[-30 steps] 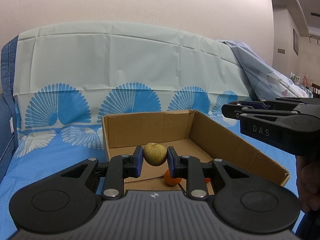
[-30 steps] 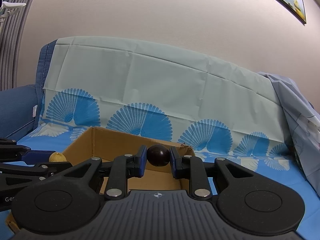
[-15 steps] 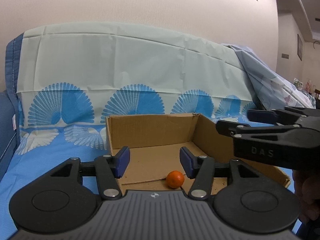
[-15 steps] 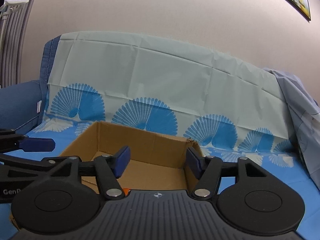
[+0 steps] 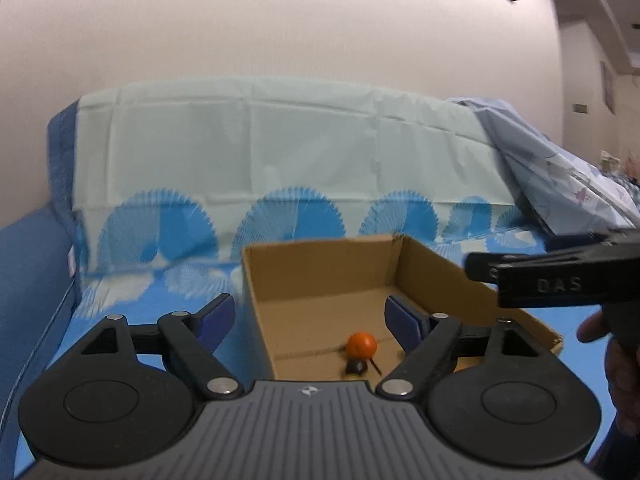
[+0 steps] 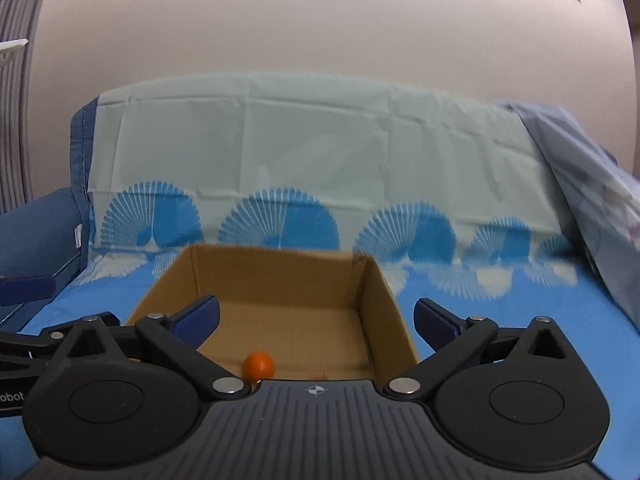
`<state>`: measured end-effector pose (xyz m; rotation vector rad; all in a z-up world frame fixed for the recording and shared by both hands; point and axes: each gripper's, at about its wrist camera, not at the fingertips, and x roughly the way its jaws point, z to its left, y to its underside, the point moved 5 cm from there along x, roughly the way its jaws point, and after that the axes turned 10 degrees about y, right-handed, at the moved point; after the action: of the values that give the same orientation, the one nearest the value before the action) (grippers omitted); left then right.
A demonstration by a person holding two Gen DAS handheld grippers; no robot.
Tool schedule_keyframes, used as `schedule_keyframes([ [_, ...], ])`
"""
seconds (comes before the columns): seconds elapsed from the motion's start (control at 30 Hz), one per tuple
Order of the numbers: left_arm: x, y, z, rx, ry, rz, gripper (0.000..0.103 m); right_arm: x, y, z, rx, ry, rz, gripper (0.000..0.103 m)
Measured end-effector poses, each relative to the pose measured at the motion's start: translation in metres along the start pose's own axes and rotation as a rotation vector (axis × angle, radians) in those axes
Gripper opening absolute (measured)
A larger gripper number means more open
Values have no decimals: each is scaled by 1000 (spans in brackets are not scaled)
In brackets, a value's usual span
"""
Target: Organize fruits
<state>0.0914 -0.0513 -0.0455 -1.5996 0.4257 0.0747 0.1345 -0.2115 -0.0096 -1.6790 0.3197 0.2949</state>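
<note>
Both hand-held grippers (image 5: 310, 322) (image 6: 316, 318) newly spread, empty.

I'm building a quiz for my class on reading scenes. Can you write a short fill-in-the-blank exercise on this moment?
1. The orange fruit lies inside the ____ box.
2. The box rests on a cloth printed with blue ____ shapes.
3. Between the fingers of the left gripper there is ____ held.
4. The right gripper has jaws that stand ____.

Missing words: cardboard; fan; nothing; open
</note>
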Motion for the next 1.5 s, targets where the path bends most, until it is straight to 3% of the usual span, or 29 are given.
schedule_keyframes([
  [0.13,-18,10,-7,-70,1,70,102,-16,13,-12,24,17,79,102],
  [0.33,-39,27,-19,-122,-43,162,103,-33,36,-28,39,58,200,102],
  [0.5,-30,39,-24,-153,-28,236,103,-35,44,-23,-15,50,200,102],
  [0.77,-9,45,-21,-131,-76,266,103,-27,44,-16,-41,45,205,102],
  [1.5,-6,44,-24,-120,-65,264,103,-21,46,-10,-60,39,218,102],
])
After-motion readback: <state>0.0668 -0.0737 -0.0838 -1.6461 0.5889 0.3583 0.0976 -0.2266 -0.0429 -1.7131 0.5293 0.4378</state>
